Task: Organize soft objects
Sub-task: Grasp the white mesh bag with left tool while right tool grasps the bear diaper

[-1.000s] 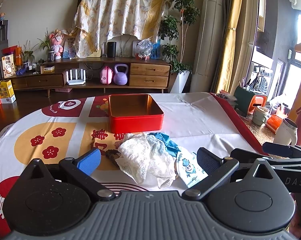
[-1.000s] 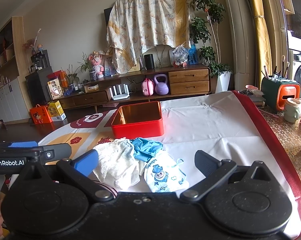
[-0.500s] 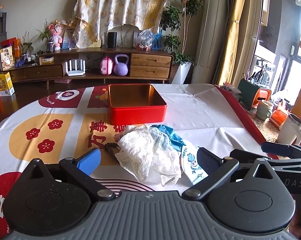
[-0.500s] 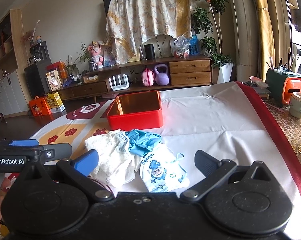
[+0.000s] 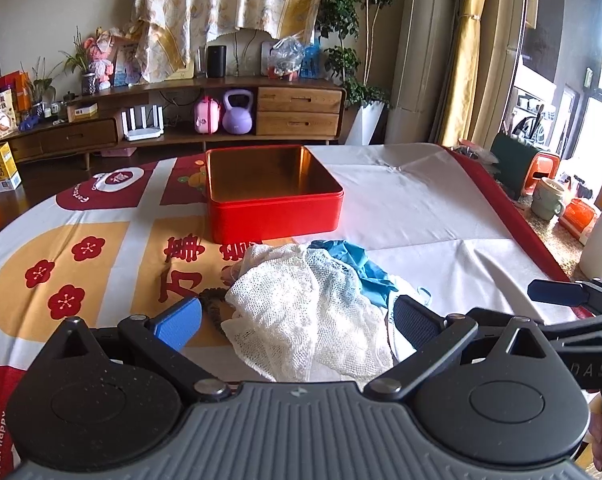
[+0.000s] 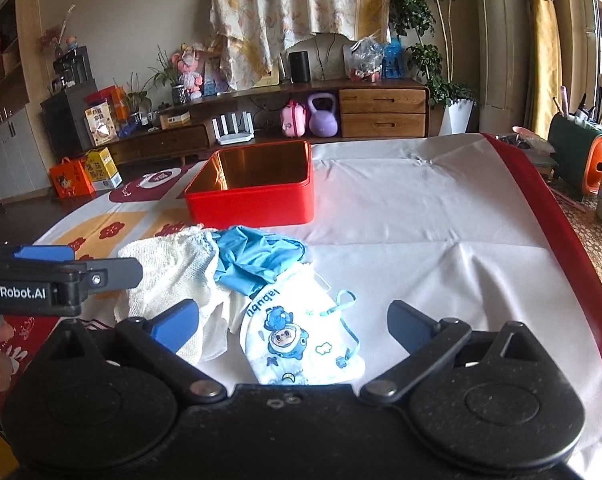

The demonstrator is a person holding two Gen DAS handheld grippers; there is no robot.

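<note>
A pile of soft things lies on the tablecloth in front of an open, empty red tin (image 5: pixel 271 196) (image 6: pixel 253 188). The pile holds a white mesh cloth (image 5: pixel 309 312) (image 6: pixel 173 264), a blue glove (image 5: pixel 357 260) (image 6: pixel 257 260), a white child's mask with a blue cartoon (image 6: pixel 301 340), and a dark hair tie (image 5: pixel 213 304). My left gripper (image 5: pixel 297 320) is open, its fingers either side of the mesh cloth, just above it. My right gripper (image 6: pixel 293 320) is open over the mask, holding nothing.
The table carries a white, red and yellow printed cloth (image 5: pixel 421 208). A mug (image 5: pixel 549 200), a white cup (image 5: pixel 601 244) and orange items stand off its right edge. A wooden sideboard (image 5: pixel 221 120) with a purple kettlebell stands behind.
Both grippers have moved forward and down toward the pile. The left one now straddles the mesh cloth; the right one is closer over the mask. Both stayed open.
</note>
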